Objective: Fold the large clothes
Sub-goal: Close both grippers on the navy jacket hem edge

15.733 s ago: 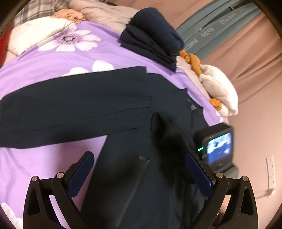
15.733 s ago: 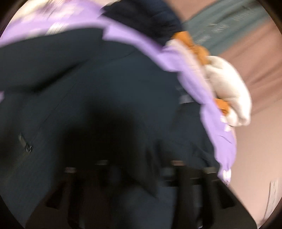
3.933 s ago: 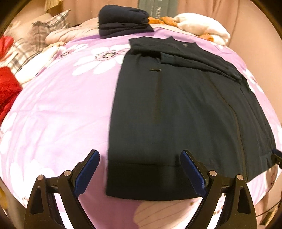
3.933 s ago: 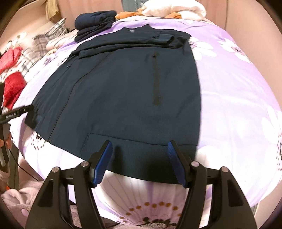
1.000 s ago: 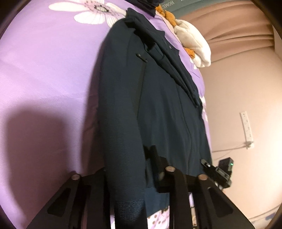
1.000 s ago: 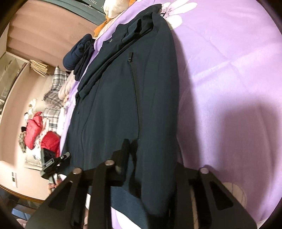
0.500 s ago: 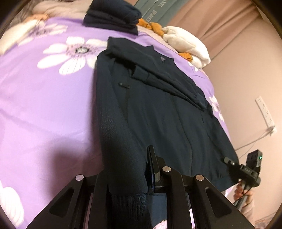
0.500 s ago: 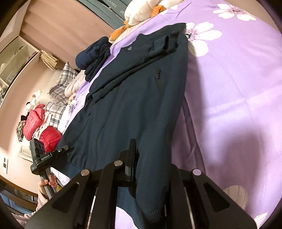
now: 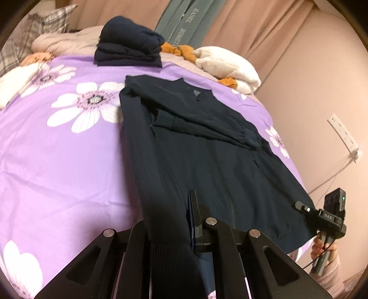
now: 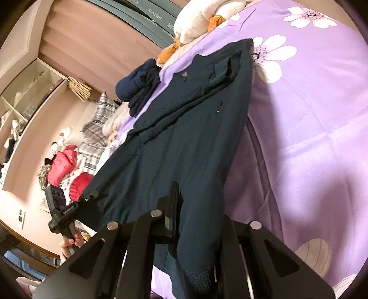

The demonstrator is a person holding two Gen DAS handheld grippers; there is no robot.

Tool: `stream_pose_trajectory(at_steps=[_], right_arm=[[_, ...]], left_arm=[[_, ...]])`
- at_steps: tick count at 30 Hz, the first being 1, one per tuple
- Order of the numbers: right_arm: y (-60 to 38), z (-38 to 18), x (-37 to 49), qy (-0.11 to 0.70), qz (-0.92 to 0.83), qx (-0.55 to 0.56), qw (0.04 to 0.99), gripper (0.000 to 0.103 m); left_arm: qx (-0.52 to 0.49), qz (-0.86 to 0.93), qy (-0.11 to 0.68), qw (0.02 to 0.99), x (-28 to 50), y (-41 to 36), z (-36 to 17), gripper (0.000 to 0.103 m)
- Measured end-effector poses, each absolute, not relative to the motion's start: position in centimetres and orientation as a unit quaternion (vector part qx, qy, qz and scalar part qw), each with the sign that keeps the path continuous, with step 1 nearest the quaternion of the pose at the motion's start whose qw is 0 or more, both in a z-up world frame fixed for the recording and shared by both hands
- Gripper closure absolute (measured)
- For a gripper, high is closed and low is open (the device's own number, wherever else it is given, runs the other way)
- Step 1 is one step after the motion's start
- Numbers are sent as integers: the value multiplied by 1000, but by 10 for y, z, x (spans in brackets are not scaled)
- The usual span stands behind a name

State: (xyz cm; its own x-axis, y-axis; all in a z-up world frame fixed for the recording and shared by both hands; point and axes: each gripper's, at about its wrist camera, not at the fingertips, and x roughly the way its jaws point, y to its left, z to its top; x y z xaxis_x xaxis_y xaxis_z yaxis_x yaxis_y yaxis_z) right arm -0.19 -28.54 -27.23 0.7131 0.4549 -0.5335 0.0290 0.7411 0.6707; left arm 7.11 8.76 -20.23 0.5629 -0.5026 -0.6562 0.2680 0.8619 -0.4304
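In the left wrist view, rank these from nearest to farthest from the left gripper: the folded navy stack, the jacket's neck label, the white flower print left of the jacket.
1. White flower print, on the purple bedspread left of the jacket clamped in the left gripper.
2. Neck label, at the jacket's collar, slightly farther up the bed.
3. Folded navy stack, at the bed's far end.

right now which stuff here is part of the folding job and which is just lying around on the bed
In the job:
- dark navy jacket, hem corners clamped
- left gripper
- right gripper

Just lying about:
- folded navy stack
- white and orange plush
- plaid pillow
- red clothes
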Motion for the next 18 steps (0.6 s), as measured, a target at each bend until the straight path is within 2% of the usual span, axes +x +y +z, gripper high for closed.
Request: stream_pose_trajectory(at_steps=[18], right_arm=[[-277,-236,-17,323,169,326,872,94]], left_arm=[[-114,-244,389,881,54,80,-168,96]])
